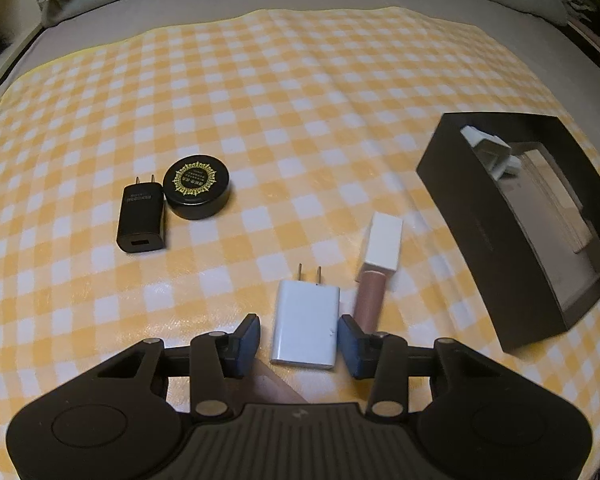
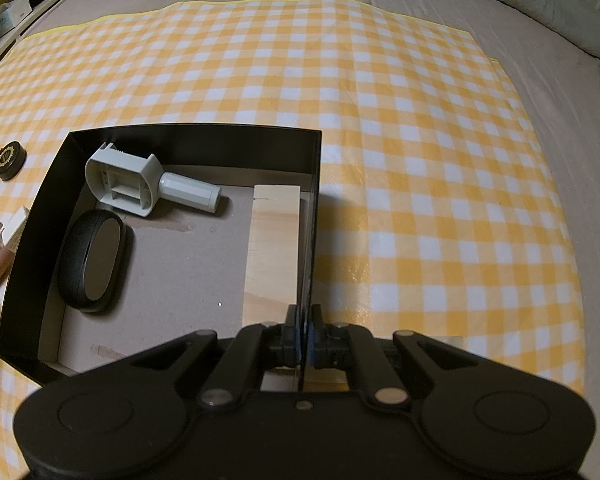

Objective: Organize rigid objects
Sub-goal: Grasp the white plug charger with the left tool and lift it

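Bed covered by yellow-and-white checked cloth (image 1: 300, 92). Left gripper (image 1: 298, 338) pointing down over white charger (image 1: 305, 326); jaws partly open, straddling charger, right pad just at its side, left pad apart. Pink tube with white cap (image 1: 376, 264) just beside charger. Black charger (image 1: 142, 216) touching round black tin (image 1: 197, 182), well to left. Right gripper (image 2: 305, 340) with jaws clamped on right wall of black box (image 2: 236, 144). Inside box: grey handle tool (image 2: 140, 182), black oval case (image 2: 94, 258), wooden block (image 2: 274, 240) against right wall.
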Demonstrator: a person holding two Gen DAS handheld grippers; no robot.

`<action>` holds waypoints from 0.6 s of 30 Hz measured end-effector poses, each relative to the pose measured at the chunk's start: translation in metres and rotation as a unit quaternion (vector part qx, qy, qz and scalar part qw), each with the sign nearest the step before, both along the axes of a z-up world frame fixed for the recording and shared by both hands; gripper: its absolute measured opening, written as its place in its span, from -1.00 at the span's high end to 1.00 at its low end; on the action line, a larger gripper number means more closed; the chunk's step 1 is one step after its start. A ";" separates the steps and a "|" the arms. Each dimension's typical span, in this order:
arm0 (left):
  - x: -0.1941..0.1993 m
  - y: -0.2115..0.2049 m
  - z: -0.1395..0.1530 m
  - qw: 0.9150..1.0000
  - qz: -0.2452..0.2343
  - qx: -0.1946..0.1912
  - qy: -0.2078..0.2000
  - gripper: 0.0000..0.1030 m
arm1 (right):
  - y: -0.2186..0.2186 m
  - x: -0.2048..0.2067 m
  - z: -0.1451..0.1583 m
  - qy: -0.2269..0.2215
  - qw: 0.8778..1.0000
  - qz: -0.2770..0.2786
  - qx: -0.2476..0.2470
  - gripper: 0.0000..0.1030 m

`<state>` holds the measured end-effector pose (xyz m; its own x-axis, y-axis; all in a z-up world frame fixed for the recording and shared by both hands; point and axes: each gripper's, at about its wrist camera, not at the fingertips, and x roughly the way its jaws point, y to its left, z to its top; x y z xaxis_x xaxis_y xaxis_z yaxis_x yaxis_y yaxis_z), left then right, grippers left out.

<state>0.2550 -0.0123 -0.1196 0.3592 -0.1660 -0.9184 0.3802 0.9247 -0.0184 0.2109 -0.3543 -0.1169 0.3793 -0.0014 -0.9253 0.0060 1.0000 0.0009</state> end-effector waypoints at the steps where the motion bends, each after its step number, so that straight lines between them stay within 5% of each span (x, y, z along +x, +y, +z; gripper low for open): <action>1: 0.001 -0.002 -0.002 1.000 0.002 0.002 0.001 0.14 | 0.000 0.000 0.000 0.000 1.000 0.000 0.000 0.91; 9: 0.005 -0.019 -0.010 0.999 -0.010 0.031 -0.026 0.29 | 0.001 0.000 0.000 0.000 1.000 0.000 0.000 0.91; 18: 0.003 -0.018 0.033 0.995 0.042 -0.061 -0.061 0.29 | 0.001 0.000 0.001 0.000 1.000 0.000 -0.001 0.91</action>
<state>0.2575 -0.0299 -0.0867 0.4837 -0.2386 -0.8421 0.3077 0.9471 -0.0916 0.2109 -0.3536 -0.1161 0.3790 -0.0035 -0.9254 0.0053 1.0000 -0.0016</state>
